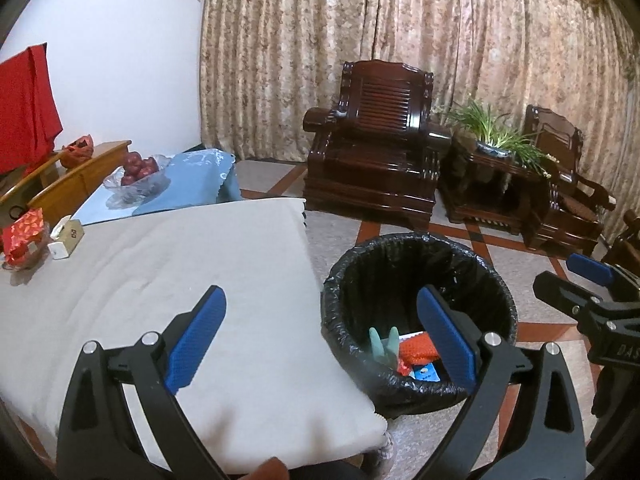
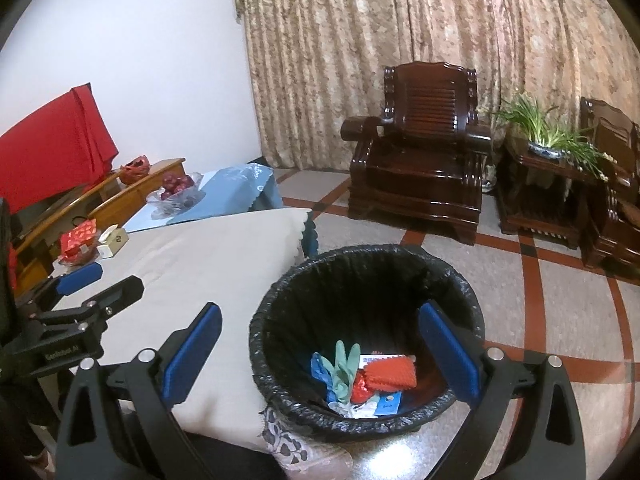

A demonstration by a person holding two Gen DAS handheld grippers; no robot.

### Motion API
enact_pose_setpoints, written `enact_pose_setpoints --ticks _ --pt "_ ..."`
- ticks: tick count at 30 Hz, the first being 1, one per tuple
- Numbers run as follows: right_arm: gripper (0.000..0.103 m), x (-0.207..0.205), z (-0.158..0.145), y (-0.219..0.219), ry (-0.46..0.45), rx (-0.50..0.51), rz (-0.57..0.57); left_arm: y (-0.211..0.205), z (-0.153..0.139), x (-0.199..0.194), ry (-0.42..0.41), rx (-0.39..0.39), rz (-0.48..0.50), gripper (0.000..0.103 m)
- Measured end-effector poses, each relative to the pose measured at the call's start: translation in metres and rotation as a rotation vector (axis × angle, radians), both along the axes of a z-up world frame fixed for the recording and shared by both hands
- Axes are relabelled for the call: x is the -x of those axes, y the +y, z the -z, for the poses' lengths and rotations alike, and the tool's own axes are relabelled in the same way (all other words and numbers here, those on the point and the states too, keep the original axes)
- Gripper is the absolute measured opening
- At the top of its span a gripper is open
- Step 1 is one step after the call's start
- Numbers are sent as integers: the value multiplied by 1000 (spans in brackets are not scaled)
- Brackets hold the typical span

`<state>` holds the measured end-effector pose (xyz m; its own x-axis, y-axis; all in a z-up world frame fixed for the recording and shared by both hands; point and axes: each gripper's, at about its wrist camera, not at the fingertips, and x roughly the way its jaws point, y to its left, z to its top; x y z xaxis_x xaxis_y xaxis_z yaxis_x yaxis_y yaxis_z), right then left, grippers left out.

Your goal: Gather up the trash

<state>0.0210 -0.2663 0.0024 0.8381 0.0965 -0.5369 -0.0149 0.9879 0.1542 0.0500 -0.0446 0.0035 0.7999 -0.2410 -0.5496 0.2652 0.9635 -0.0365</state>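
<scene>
A black-lined trash bin (image 2: pixel 280 300) (image 1: pixel 348 268) stands on the floor by the right edge of a white-covered table (image 1: pixel 180 272) (image 2: pixel 208 264). Inside lie a green glove (image 2: pixel 344 368) (image 1: pixel 384 344), a blue glove (image 2: pixel 320 368), an orange-red wrapper (image 2: pixel 392 374) (image 1: pixel 416 350), a small blue card (image 2: pixel 390 402) (image 1: pixel 426 372) and other scraps. My left gripper (image 1: pixel 320 336) is open and empty, over the table's edge and the bin. My right gripper (image 2: pixel 320 352) is open and empty above the bin. Each gripper shows in the other's view, the right (image 1: pixel 580 280) and the left (image 2: pixel 96 280).
At the table's far left stand a red gift box (image 1: pixel 26 232) (image 2: pixel 78 238) and a tissue box (image 1: pixel 66 238) (image 2: pixel 114 240). A glass bowl of red fruit (image 1: pixel 138 172) (image 2: pixel 176 188) sits on a blue cloth. Dark wooden armchairs (image 1: pixel 376 136) (image 2: pixel 424 148) and a plant stand (image 1: pixel 492 160) (image 2: pixel 548 168) line the curtain.
</scene>
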Motion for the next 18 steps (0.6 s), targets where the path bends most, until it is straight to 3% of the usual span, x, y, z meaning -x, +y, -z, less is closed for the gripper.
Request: enact_pose_setpoints --ticks 18 --pt "97 15 -31 22 -53 15 -28 14 -34 28 -73 4 -24 94"
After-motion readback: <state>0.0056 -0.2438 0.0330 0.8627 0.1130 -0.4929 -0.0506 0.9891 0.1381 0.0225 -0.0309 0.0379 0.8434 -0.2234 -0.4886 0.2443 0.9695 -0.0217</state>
